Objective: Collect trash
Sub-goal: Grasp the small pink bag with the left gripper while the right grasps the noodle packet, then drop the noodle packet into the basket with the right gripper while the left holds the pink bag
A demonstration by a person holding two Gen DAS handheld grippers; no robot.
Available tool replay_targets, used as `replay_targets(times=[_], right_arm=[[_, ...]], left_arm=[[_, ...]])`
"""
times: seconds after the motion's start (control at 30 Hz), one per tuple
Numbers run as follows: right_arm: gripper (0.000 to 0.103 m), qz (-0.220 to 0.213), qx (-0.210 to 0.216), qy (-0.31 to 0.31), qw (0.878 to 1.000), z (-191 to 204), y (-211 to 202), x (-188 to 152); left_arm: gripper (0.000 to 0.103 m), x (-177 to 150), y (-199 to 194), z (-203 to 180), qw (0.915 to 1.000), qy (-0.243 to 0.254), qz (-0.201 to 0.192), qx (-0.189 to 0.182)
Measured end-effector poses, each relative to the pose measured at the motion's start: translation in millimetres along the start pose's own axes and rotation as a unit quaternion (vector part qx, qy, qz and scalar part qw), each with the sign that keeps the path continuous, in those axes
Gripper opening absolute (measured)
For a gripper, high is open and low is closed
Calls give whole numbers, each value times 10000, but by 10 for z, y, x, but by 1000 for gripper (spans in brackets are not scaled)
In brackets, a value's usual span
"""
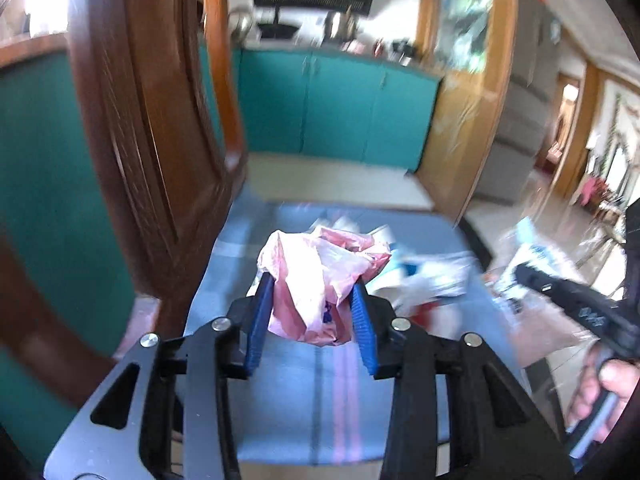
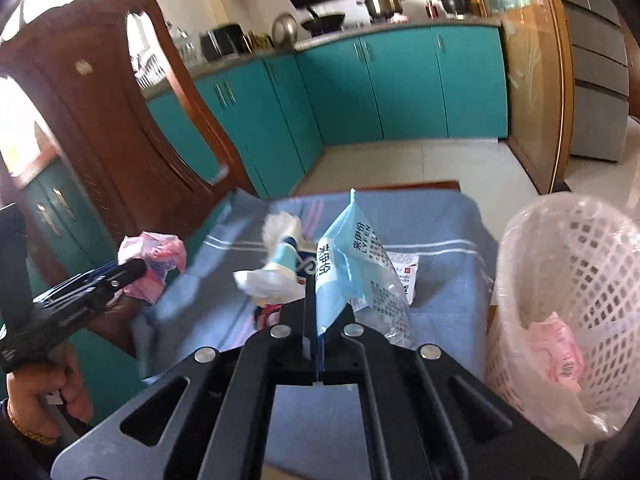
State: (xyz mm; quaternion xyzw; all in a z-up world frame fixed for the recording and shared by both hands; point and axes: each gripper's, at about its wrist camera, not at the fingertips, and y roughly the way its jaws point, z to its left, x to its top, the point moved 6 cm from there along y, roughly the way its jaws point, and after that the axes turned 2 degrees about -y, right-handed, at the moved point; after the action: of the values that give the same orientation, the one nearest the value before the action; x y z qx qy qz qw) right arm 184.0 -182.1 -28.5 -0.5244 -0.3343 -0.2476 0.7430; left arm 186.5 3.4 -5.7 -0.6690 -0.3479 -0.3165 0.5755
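My left gripper (image 1: 312, 292) is shut on a crumpled pink plastic bag (image 1: 316, 276) and holds it above the blue striped cloth (image 1: 312, 392). The bag also shows in the right wrist view (image 2: 154, 258), at the tip of the left gripper (image 2: 136, 270). My right gripper (image 2: 314, 300) is shut on a light blue snack packet (image 2: 348, 264) and holds it upright above the cloth (image 2: 440, 220). More trash lies on the cloth: a white tissue wad (image 2: 280, 228), a white and blue wrapper (image 2: 276, 276) and a white label packet (image 2: 404, 272).
A pink-lined mesh waste basket (image 2: 576, 272) stands at the right of the table, with pink wrappers inside. A brown wooden chair back (image 2: 100, 120) stands at the left. Teal kitchen cabinets (image 2: 360, 92) lie beyond. The right gripper shows in the left wrist view (image 1: 576, 300).
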Motion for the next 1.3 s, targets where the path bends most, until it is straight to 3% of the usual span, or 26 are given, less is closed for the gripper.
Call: replay_targets(times=[0.1,0.2,0.43,1.3], right_arm=[[1,-236,26,-163,9996,77,-296,19],[1,-352,55,-133,9993,102,-497,-46],[1,-292,-43,-336,9990,151,-544,-197],[1,-115,-58,-540,9985,213,-418,-263]], left_arm=[[39,-26,-397,-190,9989,108,-400,-197],[39,-164,-541,-314,9984,146,-476,-272],[39,-428,-391,-519,9986,382,-183,-308],[40,-377,-303,-391,9993,256,-89,-249]])
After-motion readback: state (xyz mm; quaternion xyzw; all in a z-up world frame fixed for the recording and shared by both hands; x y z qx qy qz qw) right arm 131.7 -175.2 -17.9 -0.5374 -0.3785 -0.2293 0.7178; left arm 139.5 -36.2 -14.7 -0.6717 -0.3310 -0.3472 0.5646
